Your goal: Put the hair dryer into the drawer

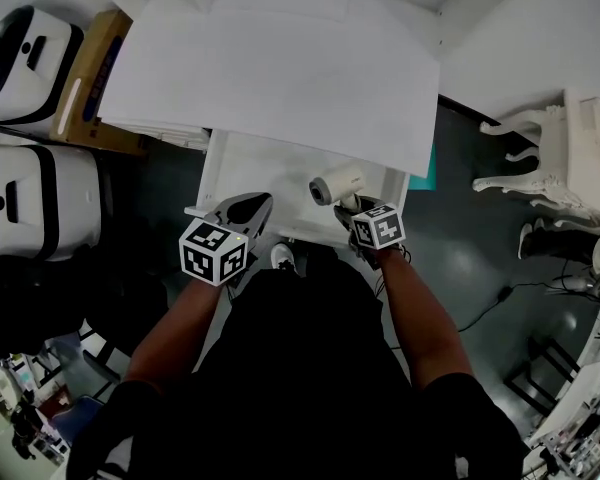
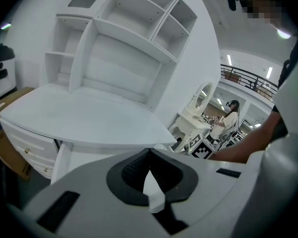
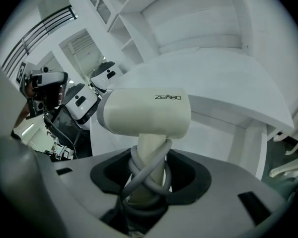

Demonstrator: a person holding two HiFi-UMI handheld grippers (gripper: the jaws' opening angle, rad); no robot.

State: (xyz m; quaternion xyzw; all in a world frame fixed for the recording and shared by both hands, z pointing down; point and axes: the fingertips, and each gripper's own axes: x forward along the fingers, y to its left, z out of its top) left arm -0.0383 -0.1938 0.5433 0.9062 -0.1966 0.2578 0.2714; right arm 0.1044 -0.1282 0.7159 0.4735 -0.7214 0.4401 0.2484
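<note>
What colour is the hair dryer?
The hair dryer is cream-white; clearest in the right gripper view.

hair dryer (image 1: 337,185) over drawer (image 1: 255,173), desktop (image 1: 280,78) behind

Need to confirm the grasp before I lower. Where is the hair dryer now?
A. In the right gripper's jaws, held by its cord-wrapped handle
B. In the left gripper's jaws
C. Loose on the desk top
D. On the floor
A: the right gripper view shows the right gripper with its jaws closed on the handle of the hair dryer, cord wound round it; the left gripper holds nothing.
</note>
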